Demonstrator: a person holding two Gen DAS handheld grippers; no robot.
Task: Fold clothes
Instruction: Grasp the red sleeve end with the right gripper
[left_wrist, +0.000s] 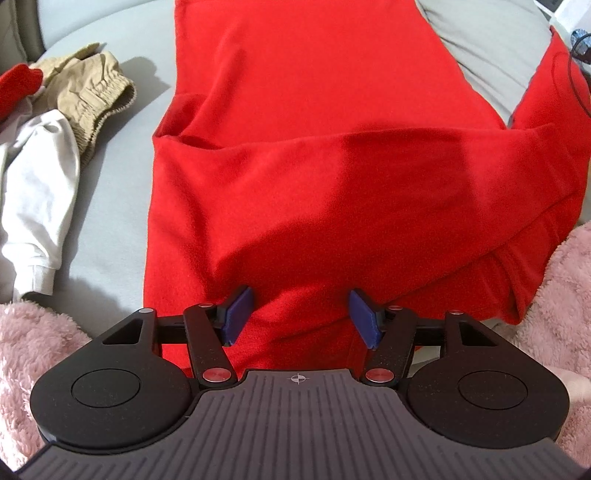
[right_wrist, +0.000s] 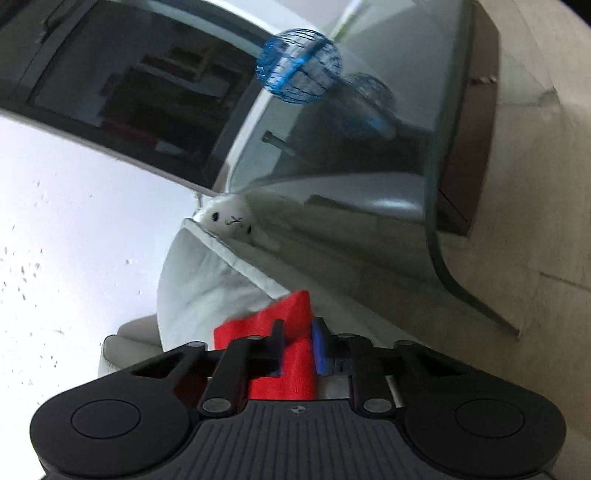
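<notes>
A red garment (left_wrist: 314, 155) lies spread lengthwise on the pale grey bed surface (left_wrist: 122, 192), with a fold across its middle and one part trailing off to the right. My left gripper (left_wrist: 301, 314) points down over its near end, open, with the blue pads (left_wrist: 240, 314) standing wide on either side of a raised ridge of red cloth. In the right wrist view my right gripper (right_wrist: 297, 350) is shut on a folded piece of the red garment (right_wrist: 291, 325), which sticks up between the blue pads.
A tan garment (left_wrist: 92, 96) and a white garment (left_wrist: 37, 184) lie in a heap at the left. Pink fluffy fabric (left_wrist: 33, 354) borders both lower corners. A dark glass cabinet (right_wrist: 332, 147), a blue wire ball (right_wrist: 299, 66) and a white plush toy (right_wrist: 232, 221) show beyond the right gripper.
</notes>
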